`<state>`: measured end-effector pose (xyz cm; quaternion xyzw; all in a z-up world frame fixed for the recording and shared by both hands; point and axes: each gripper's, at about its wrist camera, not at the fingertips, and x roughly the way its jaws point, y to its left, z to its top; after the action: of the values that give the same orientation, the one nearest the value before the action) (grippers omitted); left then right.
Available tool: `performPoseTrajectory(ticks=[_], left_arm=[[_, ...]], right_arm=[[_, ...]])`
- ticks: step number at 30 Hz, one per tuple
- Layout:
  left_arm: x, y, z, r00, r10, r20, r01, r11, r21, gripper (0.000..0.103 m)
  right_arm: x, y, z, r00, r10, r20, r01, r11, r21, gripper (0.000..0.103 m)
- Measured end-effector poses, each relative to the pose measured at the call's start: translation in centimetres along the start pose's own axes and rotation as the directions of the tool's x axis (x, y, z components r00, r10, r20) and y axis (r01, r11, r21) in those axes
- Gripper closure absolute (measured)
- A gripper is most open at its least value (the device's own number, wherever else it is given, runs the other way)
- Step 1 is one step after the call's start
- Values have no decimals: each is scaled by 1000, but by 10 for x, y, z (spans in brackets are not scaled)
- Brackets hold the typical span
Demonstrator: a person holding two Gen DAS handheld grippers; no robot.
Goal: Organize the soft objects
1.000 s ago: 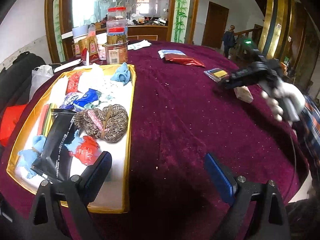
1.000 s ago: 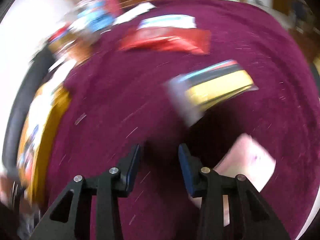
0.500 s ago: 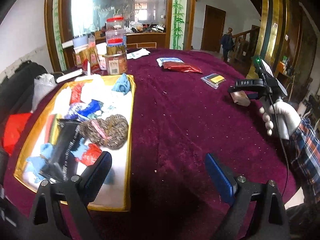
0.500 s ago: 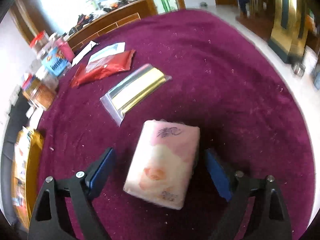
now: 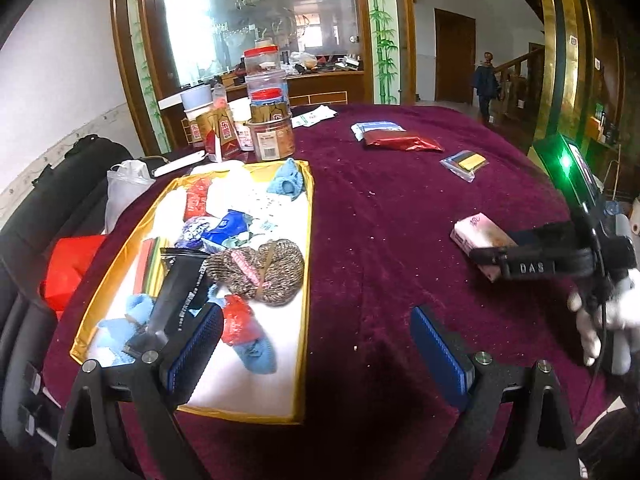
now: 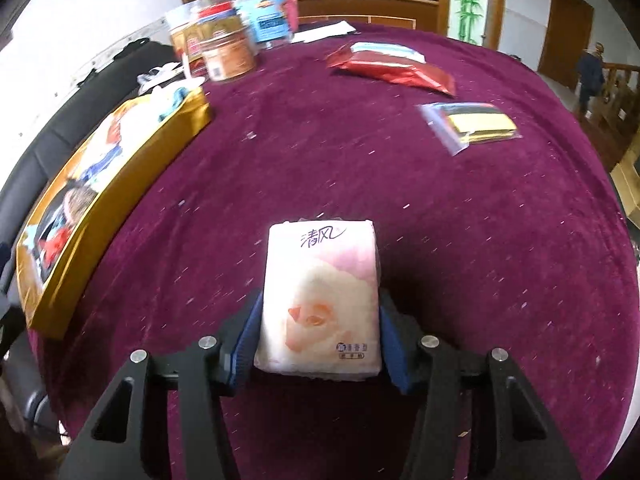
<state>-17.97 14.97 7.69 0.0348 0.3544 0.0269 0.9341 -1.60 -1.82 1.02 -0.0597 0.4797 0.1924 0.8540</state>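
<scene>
While its blue pads press against both long sides of a pink tissue pack [image 6: 320, 300], the right tool [image 6: 318, 340] has just been closing, and the pack now sits pinched between the jaws over the maroon worktop [image 6: 360, 168]. Its own camera shows the pack's printed top, with a rose and Chinese lettering, which the other view cannot read. From the left camera that same right tool [image 5: 486, 258] appears side-on at the right edge, held by a white-gloved hand [image 5: 608, 316] with a green light glowing above it, and the tissue pack [image 5: 478, 234] pokes out beyond its black fingers.

Nearer that camera, the left tool [image 5: 318, 356] stands spread wide with nothing between its pads, low over the worktop beside a gold-rimmed tray [image 5: 306, 280]. Only this view looks down into the tray: a brown knitted bundle [image 5: 260, 270], light blue socks [image 5: 256, 356], a black packet [image 5: 176, 300] and other soft items lie on its white base.

Farther off, both views show a red foil packet [image 6: 392, 66] and a clear bag with yellow contents [image 6: 472, 126], well apart from the tray, and jars [image 5: 268, 120] at the far edge.
</scene>
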Motion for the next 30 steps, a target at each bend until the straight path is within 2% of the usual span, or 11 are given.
performPoseTrajectory(ticks=[10,12,13,14,18,21,22,23,25,30], left_arm=[[-12,5,-4,999,27,29,-27,1000,-16,7],[-14,7,-4,999,34,39,-33,999,-21,7],[-16,7,-5,998,42,47,-40,999,-25,6],[-19,9,-5,997,55,61,-54,998,-28,5],[-38,17,-4,979,112,173,-103,993,-59,1],[-51,26,-3,965,57,258,-39,997,-73,1],[-48,30,0,970,35,241,-15,996,-84,1],[-37,37,4,981,18,192,2,994,-105,1],[-18,46,8,994,26,110,-11,991,-136,1],[-4,69,-2,998,36,48,-24,972,-232,1]], right_arm=[[-8,11,-16,1000,-3,4,3,1000,-13,49],[-9,13,-18,1000,-9,3,9,1000,-15,43],[-8,14,-18,1000,-11,0,11,1000,-18,33],[-9,16,-19,1000,-10,-5,10,1000,-21,28],[-13,20,-23,999,-41,3,41,999,-33,28],[-24,20,-24,997,-68,43,69,997,-31,27],[-29,19,-25,995,-79,64,81,996,-26,27],[-35,19,-24,993,-88,84,90,996,-21,27],[-43,18,-24,990,-89,113,90,996,-11,27],[-56,23,-26,985,-68,158,72,997,-21,21]])
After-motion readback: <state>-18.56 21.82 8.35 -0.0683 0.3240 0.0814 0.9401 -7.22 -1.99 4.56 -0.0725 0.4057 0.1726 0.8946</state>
